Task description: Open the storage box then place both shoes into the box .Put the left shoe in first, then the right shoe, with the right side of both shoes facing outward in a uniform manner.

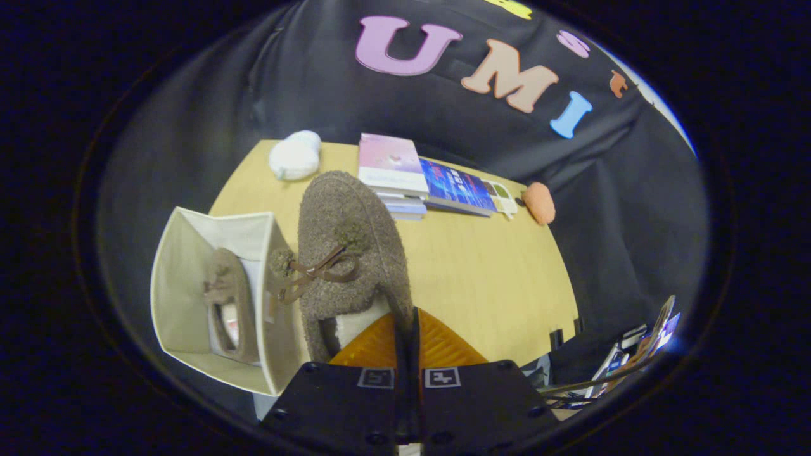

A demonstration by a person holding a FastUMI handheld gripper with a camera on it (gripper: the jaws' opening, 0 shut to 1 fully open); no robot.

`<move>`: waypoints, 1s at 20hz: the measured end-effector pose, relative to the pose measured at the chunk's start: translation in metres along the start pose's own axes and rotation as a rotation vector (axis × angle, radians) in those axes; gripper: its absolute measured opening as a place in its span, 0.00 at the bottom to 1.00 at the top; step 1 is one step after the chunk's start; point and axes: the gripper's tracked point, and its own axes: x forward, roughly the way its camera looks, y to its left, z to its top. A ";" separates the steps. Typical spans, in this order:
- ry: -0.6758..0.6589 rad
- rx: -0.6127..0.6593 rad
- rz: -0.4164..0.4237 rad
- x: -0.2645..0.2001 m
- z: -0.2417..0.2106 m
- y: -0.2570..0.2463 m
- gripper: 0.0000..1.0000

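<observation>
A: Shoe two, the fuzzy brown slipper, hangs just right of the storage box, beside its open top; the first slipper already sits inside.

B: Grip?

A: The gripper is pinched tight on the heel collar. It looks soft, light and floppy, so I'd hold at that stiffer rim.

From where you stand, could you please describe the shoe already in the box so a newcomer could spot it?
On the wooden table stands an open beige storage box. Inside sits a brown fuzzy shoe, upright against the wall. Its twin, with a bow, is outside, gripped by the shut tool.
</observation>
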 end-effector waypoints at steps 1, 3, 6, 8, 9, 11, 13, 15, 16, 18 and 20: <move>-0.014 0.002 0.022 -0.009 0.005 0.015 0.03; -0.021 0.012 0.077 -0.023 0.013 0.054 0.03; 0.014 0.058 0.179 -0.035 0.011 0.111 0.04; 0.056 0.084 0.227 -0.034 0.005 0.142 0.04; 0.077 0.085 0.239 -0.030 0.000 0.152 0.03; 0.125 0.076 0.220 -0.019 -0.014 0.161 0.04; 0.171 0.059 0.168 -0.008 -0.030 0.159 0.03; 0.209 0.040 0.113 0.005 -0.043 0.154 0.04; 0.229 0.036 0.098 0.016 -0.047 0.153 0.04; 0.266 0.048 0.084 0.029 -0.053 0.153 0.04; 0.300 0.079 0.078 0.038 -0.061 0.158 0.04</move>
